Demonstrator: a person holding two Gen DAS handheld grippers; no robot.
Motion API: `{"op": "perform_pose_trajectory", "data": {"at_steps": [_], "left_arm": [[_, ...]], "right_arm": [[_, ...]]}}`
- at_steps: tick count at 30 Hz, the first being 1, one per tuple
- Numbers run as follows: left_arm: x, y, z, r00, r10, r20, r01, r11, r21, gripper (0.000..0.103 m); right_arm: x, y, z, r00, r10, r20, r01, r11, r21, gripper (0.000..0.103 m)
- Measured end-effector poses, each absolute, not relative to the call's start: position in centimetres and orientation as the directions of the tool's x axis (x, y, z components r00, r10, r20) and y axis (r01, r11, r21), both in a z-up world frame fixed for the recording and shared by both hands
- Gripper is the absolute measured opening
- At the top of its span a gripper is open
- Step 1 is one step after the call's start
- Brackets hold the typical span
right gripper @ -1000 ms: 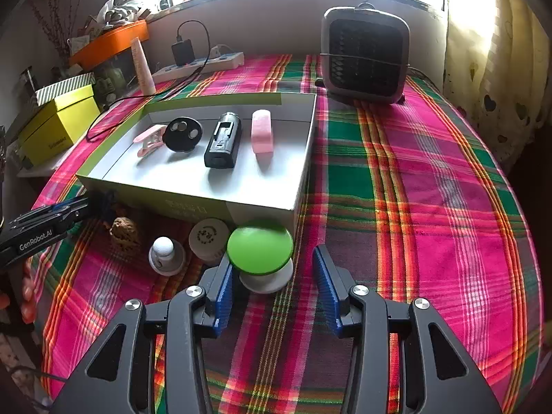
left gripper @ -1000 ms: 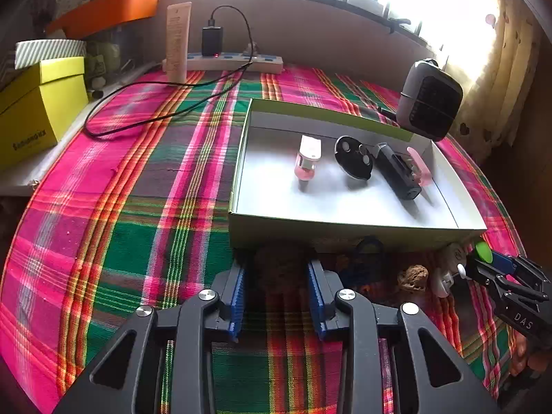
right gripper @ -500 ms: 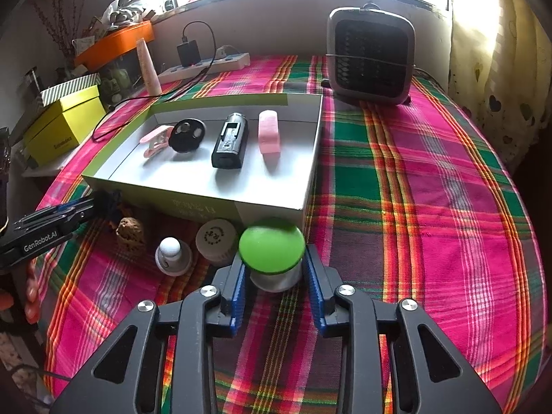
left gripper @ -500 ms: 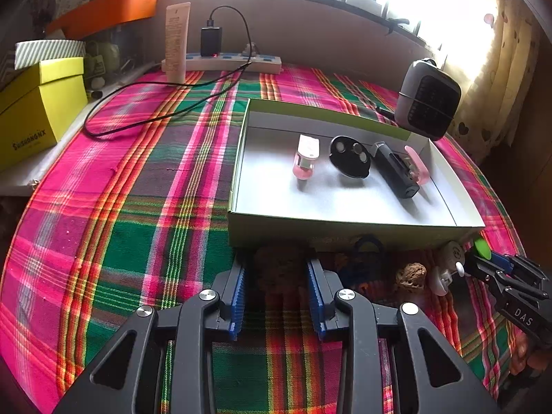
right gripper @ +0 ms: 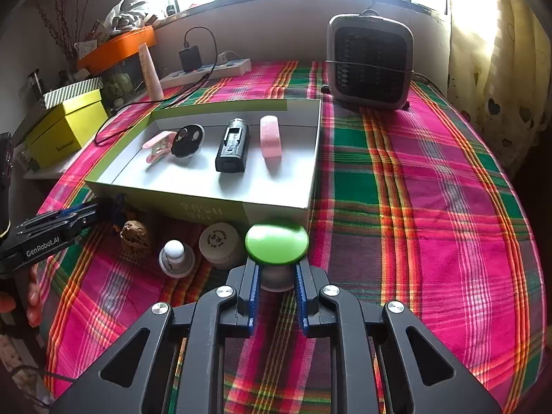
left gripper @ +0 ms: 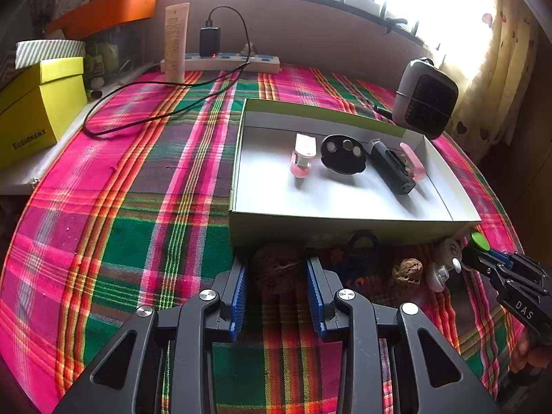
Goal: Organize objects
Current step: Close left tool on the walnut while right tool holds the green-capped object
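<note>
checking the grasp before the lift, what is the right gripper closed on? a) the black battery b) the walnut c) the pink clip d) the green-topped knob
d: in the right wrist view the right gripper has just closed, and its blue pads press the pale stem under the green-topped knob, in front of the box.

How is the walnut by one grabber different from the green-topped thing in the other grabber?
The walnut is brown, wrinkly and dark; the green-topped thing has a smooth, bright cap on a pale stem. The walnut sits between the left gripper's fingers with gaps on both sides; the right gripper pinches the green thing's stem. Both lie on the plaid cloth just outside the box.
</note>
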State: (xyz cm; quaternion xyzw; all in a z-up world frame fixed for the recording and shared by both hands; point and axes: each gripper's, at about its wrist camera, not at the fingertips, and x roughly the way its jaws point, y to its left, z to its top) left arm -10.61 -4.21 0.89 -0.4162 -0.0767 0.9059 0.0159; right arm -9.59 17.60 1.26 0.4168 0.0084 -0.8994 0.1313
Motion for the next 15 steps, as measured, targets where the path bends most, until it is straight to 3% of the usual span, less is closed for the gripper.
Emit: {"op": "perform_pose_trajectory", "data": {"at_steps": [15], "left_arm": [[-10.05, -3.82, 1.07, -0.659, 0.101, -0.745, 0.027, -0.987, -0.158, 0.029]], "right_arm": [[-8.62, 17.41, 1.54, -0.632, -0.245, -0.736, 0.254, -0.962, 0.101, 0.018]]}}
